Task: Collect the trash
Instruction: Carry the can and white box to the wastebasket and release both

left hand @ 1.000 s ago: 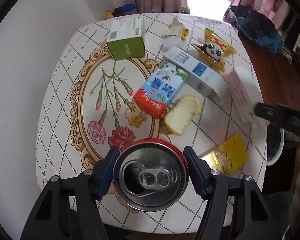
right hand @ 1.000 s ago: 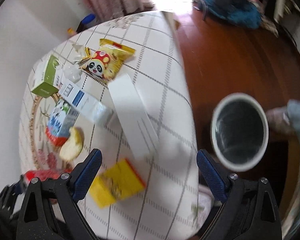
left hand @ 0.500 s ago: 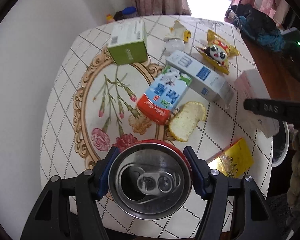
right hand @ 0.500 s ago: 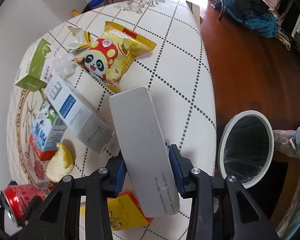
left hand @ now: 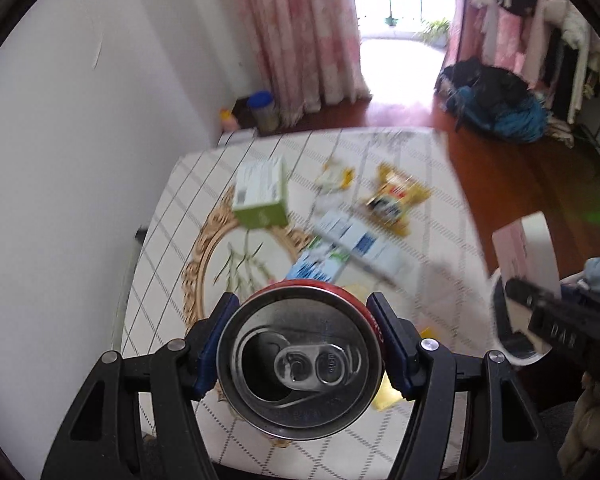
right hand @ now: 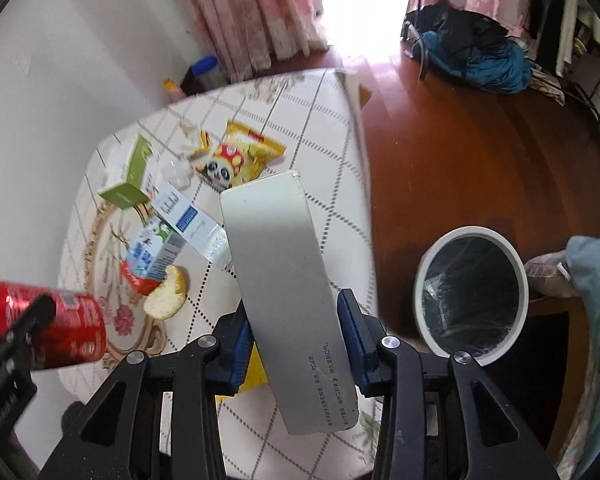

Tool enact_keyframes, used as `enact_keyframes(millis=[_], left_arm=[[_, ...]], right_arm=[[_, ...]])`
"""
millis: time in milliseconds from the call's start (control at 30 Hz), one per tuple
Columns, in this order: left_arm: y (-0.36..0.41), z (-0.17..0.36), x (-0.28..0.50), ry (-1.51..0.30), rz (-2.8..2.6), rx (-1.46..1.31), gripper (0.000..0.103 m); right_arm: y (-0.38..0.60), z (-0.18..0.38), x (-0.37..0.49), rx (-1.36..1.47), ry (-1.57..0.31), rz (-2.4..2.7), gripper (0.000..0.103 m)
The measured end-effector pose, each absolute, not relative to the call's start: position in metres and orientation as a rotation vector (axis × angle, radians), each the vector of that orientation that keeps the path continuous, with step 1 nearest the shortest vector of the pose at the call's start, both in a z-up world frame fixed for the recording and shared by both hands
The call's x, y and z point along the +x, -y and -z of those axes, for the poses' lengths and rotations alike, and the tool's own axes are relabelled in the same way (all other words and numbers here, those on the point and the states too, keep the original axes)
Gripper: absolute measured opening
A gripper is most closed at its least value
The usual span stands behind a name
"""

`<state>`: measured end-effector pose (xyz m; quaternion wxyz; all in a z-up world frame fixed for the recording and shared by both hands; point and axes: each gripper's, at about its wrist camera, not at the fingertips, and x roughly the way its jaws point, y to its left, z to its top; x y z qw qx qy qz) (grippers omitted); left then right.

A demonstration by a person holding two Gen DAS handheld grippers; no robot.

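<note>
The left gripper [left hand: 300,354] is clamped on a red can [left hand: 300,364], its blue pads pressed to the can's sides and the opened top facing the camera. The right wrist view shows the can [right hand: 56,328] held clear above the near-left part of the table [right hand: 324,152]. The right gripper [right hand: 296,344] is clamped on a long white box [right hand: 284,280], which sticks out forward between the pads, above the table's edge. Just right of that box, on the wooden floor [right hand: 480,140], stands a white bin [right hand: 472,294] with a dark liner. On the table remain a bread piece [right hand: 168,292], a milk carton [right hand: 152,256], a blue-and-white box [right hand: 188,220], a green box [right hand: 130,178], a panda snack bag [right hand: 236,158] and a yellow packet [right hand: 256,372] partly hidden under the right gripper. Pink curtains [right hand: 244,12] hang beyond the table.
</note>
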<state>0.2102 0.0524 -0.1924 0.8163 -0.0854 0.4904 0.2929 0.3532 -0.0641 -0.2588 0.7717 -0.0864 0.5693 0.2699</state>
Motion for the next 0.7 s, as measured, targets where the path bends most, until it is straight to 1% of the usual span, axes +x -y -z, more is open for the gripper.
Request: enact_keyframes(millis=[167, 367, 533, 700], left_arm=[[-0.015, 0.163, 0.236, -0.984, -0.534, -0.167, 0.063], [0.042, 0.155, 0.287, -0.971, -0.384, -0.166, 0.063], [0.081, 0.178, 0.338, -1.024, -0.250, -0.183, 0.063], [0.105, 0.231, 0.394, -1.148, -0.107, -0.284, 0.063]], right_arm=[[0.121, 0.225, 0.359, -0.082, -1.183, -0.560, 0.042], [0.204, 0.202, 0.377, 0.013, -1.146, -0.495, 0.042], [0.266, 0.210, 0.403, 0.041, -1.149, -0.406, 0.041], [0.311, 0.258, 0.435, 0.048, -1.233, -0.314, 0.041]])
